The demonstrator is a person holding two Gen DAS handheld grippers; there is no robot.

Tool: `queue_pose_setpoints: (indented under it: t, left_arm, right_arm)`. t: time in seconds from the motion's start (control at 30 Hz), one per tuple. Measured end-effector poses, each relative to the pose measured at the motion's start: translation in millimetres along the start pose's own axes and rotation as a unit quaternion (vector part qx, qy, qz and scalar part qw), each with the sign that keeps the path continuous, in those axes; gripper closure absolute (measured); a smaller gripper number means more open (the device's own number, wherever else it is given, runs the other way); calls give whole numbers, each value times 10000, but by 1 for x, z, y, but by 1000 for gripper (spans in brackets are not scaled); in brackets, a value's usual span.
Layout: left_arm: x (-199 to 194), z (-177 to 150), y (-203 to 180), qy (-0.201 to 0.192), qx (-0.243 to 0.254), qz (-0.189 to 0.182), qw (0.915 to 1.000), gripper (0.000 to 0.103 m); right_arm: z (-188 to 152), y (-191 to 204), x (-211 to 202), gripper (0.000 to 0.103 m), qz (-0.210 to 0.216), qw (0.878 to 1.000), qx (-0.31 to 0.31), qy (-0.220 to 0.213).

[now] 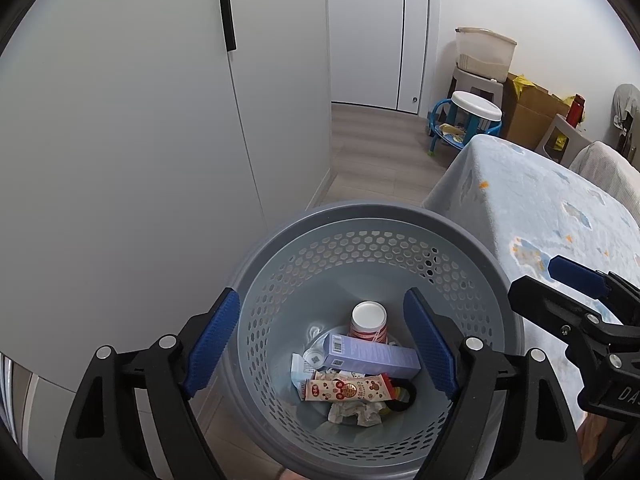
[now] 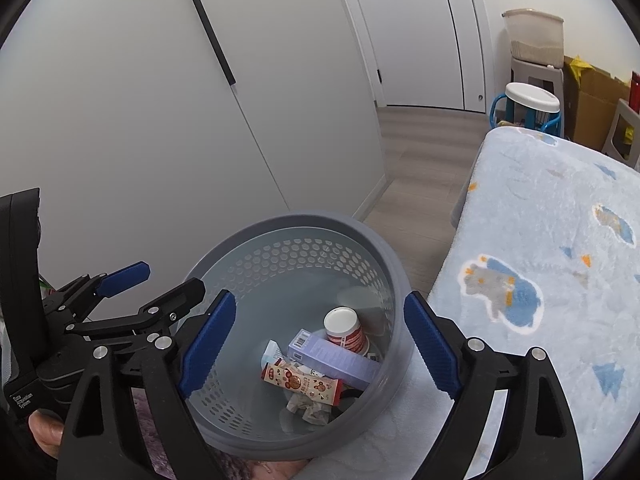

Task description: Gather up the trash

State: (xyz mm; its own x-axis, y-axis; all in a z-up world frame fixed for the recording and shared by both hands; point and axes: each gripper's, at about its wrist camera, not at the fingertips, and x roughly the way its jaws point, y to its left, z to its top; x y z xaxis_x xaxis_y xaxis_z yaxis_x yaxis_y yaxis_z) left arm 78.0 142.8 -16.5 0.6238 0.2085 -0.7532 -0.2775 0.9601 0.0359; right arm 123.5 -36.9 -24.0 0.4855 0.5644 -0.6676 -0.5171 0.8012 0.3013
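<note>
We held both grippers over the round grey plastic wastebasket (image 1: 472, 236) with its perforated wall, which stood on the wooden floor between the white wardrobe (image 1: 140, 140) and the bed's pale blue fleece blanket (image 2: 560, 240). Our left gripper (image 1: 324, 340) and right gripper (image 2: 320, 344) both stood spread wide with nothing between the blue pads.

The trash lay at the bottom of the basket: an upturned red-and-white paper cup (image 1: 369, 320), a long lilac cardboard box (image 1: 372, 354), a beige printed snack wrapper (image 1: 348, 389) and a crumpled white tissue (image 1: 354, 414). We judged it all light and easily crushed, the wrapper probably slippery. The basket itself looked light and stiff, best gripped at its solid rim.
</note>
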Motion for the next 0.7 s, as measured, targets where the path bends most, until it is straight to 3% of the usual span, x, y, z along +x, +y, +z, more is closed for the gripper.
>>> queue_pose_setpoints:
  t: [0.7]
  left_arm:
    - [0, 1, 2, -4, -32, 184, 9998, 21]
  right_arm:
    - [0, 0, 0, 18, 7, 10000, -4, 24]
